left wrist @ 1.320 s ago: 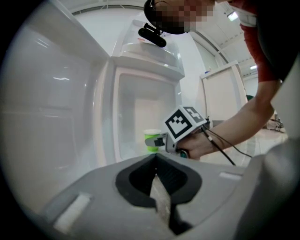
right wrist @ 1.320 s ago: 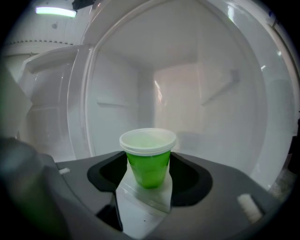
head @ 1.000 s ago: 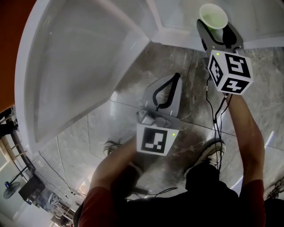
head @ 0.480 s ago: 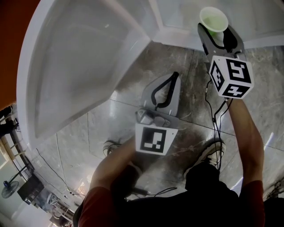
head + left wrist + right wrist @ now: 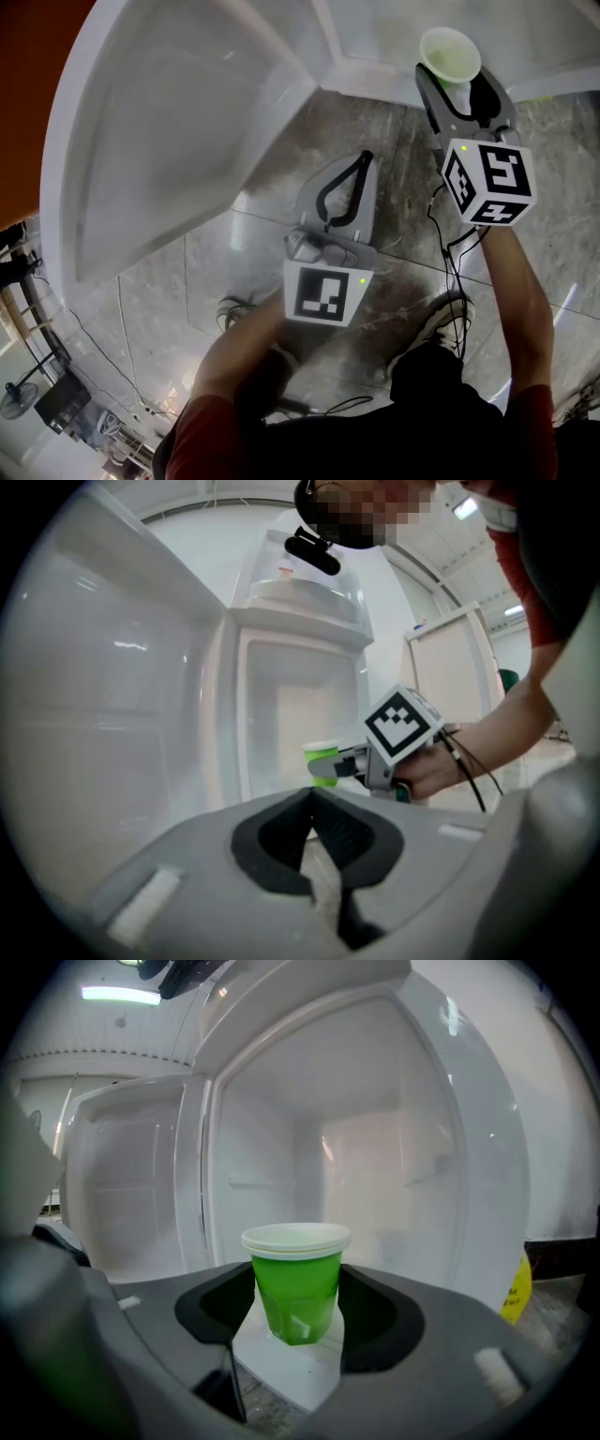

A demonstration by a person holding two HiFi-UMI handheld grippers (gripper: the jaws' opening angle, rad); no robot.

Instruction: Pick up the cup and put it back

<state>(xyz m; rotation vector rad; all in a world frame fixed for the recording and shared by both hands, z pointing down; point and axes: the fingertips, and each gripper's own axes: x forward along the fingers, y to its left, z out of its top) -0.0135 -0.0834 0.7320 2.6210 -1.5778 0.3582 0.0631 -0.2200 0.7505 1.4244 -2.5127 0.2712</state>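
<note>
A green cup (image 5: 298,1283) with a white rim hangs upright between the dark pads of my right gripper (image 5: 298,1309), which is shut on its sides. In the head view the cup (image 5: 451,54) sits at the tip of the right gripper (image 5: 456,82), at the lower front edge of the open white fridge (image 5: 375,47). The left gripper view shows the cup (image 5: 323,763) in front of the fridge compartment. My left gripper (image 5: 364,161) hovers over the floor with its tips together and nothing in them; in its own view the left gripper (image 5: 312,797) is shut.
The fridge door (image 5: 169,141) stands swung open at the left. Grey marble floor (image 5: 272,234) lies below, with cables (image 5: 455,234) trailing from the right gripper and the person's shoes (image 5: 441,323) near them. A yellow object (image 5: 517,1288) stands at the right by the fridge.
The right gripper with the cup has drifted slightly back toward me in the head view. The left gripper has barely moved.
</note>
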